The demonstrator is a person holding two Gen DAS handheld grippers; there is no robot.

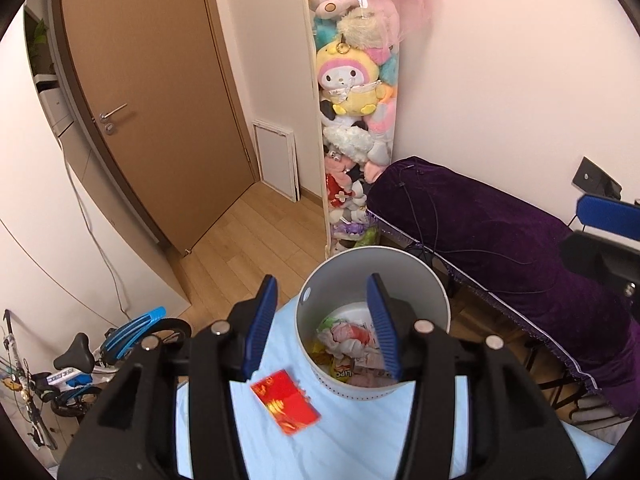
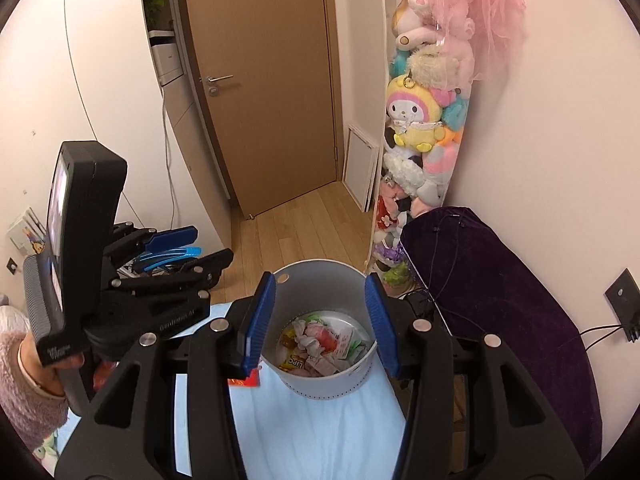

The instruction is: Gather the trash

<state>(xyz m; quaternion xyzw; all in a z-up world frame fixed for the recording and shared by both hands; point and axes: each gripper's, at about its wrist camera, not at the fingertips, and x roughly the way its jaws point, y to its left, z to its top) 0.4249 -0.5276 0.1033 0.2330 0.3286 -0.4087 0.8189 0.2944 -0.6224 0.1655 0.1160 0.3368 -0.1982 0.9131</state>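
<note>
wood flooring (image 1: 256, 224) runs to a closed brown door (image 1: 160, 112), and a tall column of plush toys (image 1: 352, 92) stands against the white wall beside something draped in purple cloth (image 1: 500, 248). a child's bicycle (image 1: 76, 368) sits low at the left of the left wrist view. nearer, a surface covered in a light blue sheet (image 1: 352, 436) carries a grey bin (image 1: 424, 280), round and upright, already holding crumpled paper and wrappers (image 1: 348, 344). a red packet (image 1: 286, 400) lies flat on the sheet just beside the bin's base, on its left, apart from any finger.

left gripper (image 1: 322, 328) hangs above the sheet with its blue fingers spread wide and nothing between them; one finger lines up over the bin's opening, the other over the sheet. right gripper (image 2: 320, 324) is likewise spread and holds nothing, its fingers framing the bin. in the right wrist view the left gripper shows at the left, held in a hand (image 2: 36, 364) with a fuzzy pink sleeve.
</note>
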